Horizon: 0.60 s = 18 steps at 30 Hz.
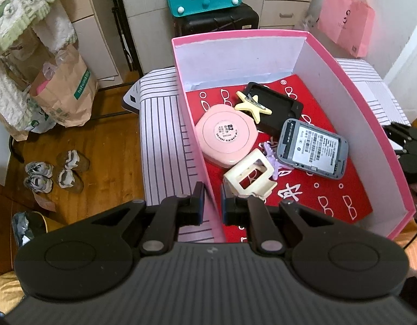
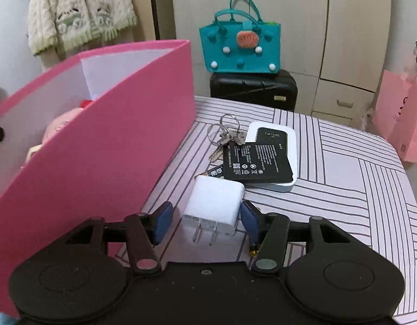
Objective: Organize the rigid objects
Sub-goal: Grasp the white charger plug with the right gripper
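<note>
In the left wrist view my left gripper (image 1: 211,203) is shut on the left wall of the pink box (image 1: 193,146). Inside the box lie a pink round case (image 1: 226,136), a yellow star clip (image 1: 253,105), a black case (image 1: 278,103), a grey router back (image 1: 312,149), a cream hair claw (image 1: 250,177) and a purple clip (image 1: 270,153). In the right wrist view my right gripper (image 2: 205,220) is open around a white charger plug (image 2: 215,204) on the striped table. Beyond it lie a black battery (image 2: 255,162), a white wifi router (image 2: 276,140) and keys (image 2: 224,135).
The pink box's outer wall (image 2: 100,149) stands just left of my right gripper. A teal felt bag (image 2: 239,46) sits on a black suitcase (image 2: 253,88) behind the table (image 2: 357,189). A pink paper bag (image 2: 400,119) hangs at the right. Shoes (image 1: 55,173) and paper bags (image 1: 64,92) are on the floor at the left.
</note>
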{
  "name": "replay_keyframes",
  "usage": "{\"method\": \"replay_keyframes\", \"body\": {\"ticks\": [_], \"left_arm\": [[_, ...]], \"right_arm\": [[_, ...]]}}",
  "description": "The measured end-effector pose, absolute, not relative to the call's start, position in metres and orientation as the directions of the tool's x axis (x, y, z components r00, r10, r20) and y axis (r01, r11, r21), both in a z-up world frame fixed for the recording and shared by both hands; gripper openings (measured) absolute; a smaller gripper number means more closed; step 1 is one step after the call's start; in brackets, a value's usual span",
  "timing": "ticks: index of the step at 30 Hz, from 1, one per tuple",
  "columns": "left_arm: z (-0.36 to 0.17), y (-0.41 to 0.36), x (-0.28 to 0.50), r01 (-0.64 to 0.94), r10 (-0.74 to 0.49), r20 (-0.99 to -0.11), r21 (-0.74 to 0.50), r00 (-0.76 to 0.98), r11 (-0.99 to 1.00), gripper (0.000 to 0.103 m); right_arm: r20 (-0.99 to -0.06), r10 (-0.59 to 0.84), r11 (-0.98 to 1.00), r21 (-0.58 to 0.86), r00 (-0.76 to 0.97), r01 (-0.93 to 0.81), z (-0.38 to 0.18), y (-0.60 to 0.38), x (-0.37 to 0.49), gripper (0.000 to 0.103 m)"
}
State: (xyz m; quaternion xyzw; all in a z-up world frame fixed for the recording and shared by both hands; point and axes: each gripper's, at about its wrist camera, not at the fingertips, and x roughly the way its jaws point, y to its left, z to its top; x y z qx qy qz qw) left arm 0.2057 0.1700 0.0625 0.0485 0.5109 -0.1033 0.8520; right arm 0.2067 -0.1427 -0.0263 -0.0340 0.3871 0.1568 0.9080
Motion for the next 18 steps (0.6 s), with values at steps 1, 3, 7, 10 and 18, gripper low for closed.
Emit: {"method": "replay_keyframes", "body": {"ticks": [1,3,7,10,18], "left_arm": [[0.062,0.169,0.205,0.229,-0.124,-0.881,-0.018,0.457,0.973,0.011],[0.061,0.167,0.204,0.234,-0.121,-0.879,-0.011,0.46,0.972,0.011],[0.061,0.168,0.202,0.242,-0.126,-0.88,-0.013,0.459,0.97,0.011],[0.061,0.168,0.201,0.249,-0.129,-0.878,-0.012,0.461,0.968,0.011],[0.061,0.169,0.198,0.265,-0.141,-0.871,-0.013,0.471,0.964,0.011]], "right_arm": [[-0.721,0.246,0.95,0.047,0.648,-0.308,-0.028,-0.142,0.21,0.058],[-0.716,0.243,0.947,0.028,0.655,-0.321,-0.027,-0.14,0.211,0.05],[-0.728,0.281,0.921,0.02,0.626,-0.39,-0.02,-0.137,0.208,0.048],[-0.73,0.295,0.915,0.03,0.616,-0.402,-0.012,-0.139,0.205,0.047],[-0.725,0.292,0.922,0.04,0.624,-0.385,0.005,-0.151,0.197,0.048]]}}
